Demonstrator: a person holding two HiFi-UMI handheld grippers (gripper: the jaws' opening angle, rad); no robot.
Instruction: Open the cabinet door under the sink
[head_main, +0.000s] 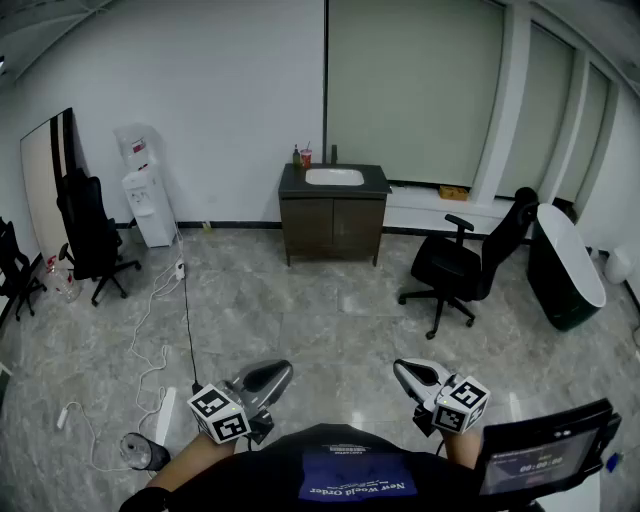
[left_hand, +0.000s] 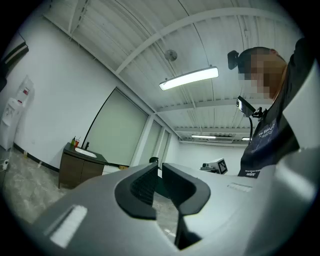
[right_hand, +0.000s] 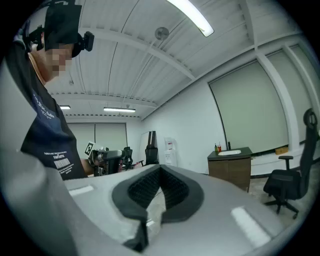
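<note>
Left gripper (head_main: 270, 375), low in the head view: jaws nearly together, nothing between them. Centre, against the far wall: the dark cabinet (head_main: 333, 228) with a white sink (head_main: 334, 177) on top, both doors closed, well apart from both grippers across the tiled floor (head_main: 300, 320). Right gripper (head_main: 412, 372): jaw tips touching, empty. Further right: a black office chair (head_main: 460, 265).

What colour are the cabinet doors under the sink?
Dark brown cabinet doors, clearest in the head view.
</note>
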